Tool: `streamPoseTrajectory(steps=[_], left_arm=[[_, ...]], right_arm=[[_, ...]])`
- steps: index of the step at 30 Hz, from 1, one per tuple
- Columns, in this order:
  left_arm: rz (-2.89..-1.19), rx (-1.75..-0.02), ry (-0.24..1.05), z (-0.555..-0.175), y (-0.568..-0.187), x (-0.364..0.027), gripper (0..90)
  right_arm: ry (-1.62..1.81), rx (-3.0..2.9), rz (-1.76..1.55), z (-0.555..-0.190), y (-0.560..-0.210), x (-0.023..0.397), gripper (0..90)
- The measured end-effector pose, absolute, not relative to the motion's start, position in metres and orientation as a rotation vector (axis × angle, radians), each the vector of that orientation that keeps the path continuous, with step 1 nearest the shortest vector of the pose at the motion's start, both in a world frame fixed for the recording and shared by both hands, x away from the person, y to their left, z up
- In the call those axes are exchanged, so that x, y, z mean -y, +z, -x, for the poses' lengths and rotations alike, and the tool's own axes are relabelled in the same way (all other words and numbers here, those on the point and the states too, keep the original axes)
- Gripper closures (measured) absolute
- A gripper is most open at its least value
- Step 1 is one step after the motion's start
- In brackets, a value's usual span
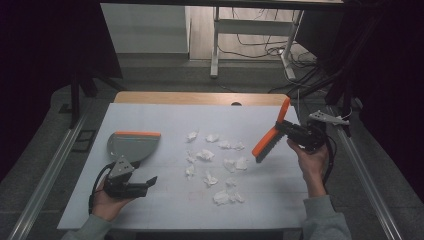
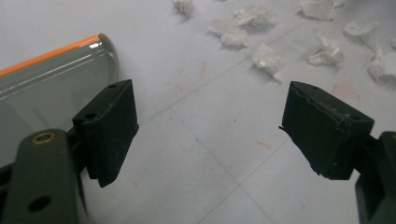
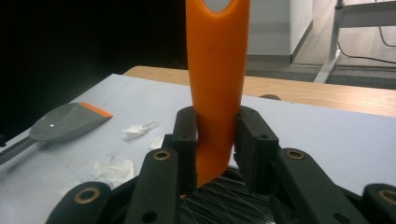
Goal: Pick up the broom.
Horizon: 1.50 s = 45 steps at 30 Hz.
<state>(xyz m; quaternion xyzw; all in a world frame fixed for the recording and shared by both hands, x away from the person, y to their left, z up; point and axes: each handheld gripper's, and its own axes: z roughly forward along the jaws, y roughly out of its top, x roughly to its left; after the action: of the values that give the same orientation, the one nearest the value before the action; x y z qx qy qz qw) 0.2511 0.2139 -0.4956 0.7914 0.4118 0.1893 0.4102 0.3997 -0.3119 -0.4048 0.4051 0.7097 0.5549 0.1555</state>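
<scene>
An orange hand brush (image 1: 270,135) with dark bristles hangs tilted above the right of the white table mat (image 1: 170,112), its bristle end down toward the paper scraps. My right gripper (image 1: 289,131) is shut on the brush handle (image 3: 215,84); both pads press its sides. A grey dustpan (image 1: 131,145) with an orange lip lies flat at the left. My left gripper (image 1: 150,184) stands open just in front of the dustpan, nothing between its fingertips (image 2: 109,126). The dustpan (image 2: 51,84) sits beside its left jaw. Several crumpled white paper scraps (image 1: 212,162) are scattered mid-table.
The mat covers a wooden table (image 1: 200,97) whose far edge shows. Metal rails (image 1: 47,175) run along both sides. A white desk frame (image 1: 215,45) and loose cables (image 1: 260,47) stand on the floor beyond.
</scene>
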Motion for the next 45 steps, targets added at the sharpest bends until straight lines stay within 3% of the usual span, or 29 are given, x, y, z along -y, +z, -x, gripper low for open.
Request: streamPoseTrajectory(steps=[28, 45], left_arm=[[-2.011, -0.801, 0.453, -0.294, -0.467, -0.101, 21.7], [-2.019, -0.744, 0.426, -0.306, -0.477, -0.059, 27.6]], right_arm=[[1.767, -2.101, -1.164, -0.393, -0.416, 0.248, 70.2], [1.873, -2.105, -1.174, -0.381, -0.428, 0.198, 70.1]])
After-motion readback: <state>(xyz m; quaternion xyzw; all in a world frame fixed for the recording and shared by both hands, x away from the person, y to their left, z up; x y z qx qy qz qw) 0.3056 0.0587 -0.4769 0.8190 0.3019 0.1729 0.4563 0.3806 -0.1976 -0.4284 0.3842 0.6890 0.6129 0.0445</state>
